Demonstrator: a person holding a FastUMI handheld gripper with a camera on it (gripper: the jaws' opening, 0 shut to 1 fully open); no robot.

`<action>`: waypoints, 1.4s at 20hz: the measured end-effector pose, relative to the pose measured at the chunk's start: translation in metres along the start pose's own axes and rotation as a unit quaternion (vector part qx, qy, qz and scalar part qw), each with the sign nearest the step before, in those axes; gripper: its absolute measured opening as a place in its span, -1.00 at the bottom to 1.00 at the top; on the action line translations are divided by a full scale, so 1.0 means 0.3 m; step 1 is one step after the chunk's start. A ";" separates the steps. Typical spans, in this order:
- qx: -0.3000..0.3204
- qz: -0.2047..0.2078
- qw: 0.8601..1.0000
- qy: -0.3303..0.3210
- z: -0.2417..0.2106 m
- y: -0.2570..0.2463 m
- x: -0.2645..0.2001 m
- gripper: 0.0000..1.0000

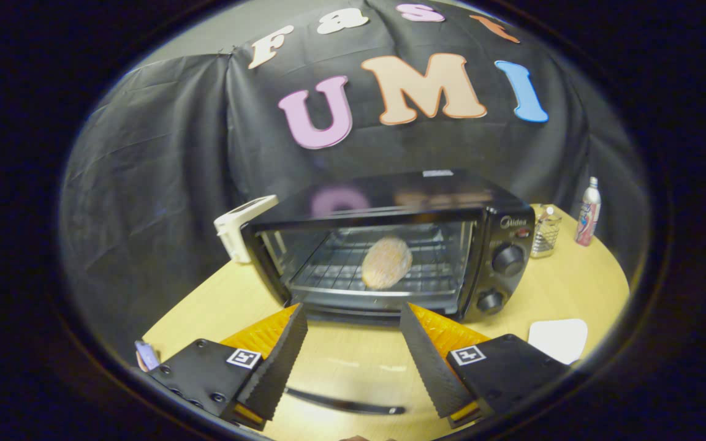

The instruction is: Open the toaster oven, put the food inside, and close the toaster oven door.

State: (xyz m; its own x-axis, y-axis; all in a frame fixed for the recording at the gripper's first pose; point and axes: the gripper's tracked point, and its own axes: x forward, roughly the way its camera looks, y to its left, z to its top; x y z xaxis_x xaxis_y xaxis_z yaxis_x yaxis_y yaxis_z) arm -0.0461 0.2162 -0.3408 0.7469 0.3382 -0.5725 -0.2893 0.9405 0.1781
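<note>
On the round wooden table (573, 275), the gripper (353, 349) is hovering spread and empty, the toaster oven (390, 245) sitting straight ahead with food (387, 262) on its rack and its lowered door's handle (344, 403) lying crosswise beneath the fingers.

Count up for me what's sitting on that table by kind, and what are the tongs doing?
Toaster oven, door down, food on its rack: 1
Food items: 1
White appliance beside the oven: 1
Glass jar: 1
Spray bottle: 1
White pad: 1
Total: 6
The tongs are open, holding nothing, just ahead of the oven.
</note>
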 end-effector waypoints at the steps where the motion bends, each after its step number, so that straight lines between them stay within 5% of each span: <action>1: 0.000 0.011 1.000 0.009 -0.035 0.014 -0.043 0.92; 9: 0.006 0.005 0.999 0.049 -0.246 -0.004 -0.212 0.93; 17: 0.047 0.019 0.995 0.086 -0.429 0.031 -0.201 0.92; 22: 0.035 -0.037 0.996 0.079 -0.452 -0.059 -0.164 0.93; 28: 0.036 -0.052 0.994 0.089 -0.478 -0.073 -0.100 0.92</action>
State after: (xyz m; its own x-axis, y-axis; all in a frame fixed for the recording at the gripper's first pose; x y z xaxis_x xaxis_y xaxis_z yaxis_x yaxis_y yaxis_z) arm -0.1479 0.1809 -0.4422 0.6507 0.2336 -0.7226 -0.1681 0.9722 0.1629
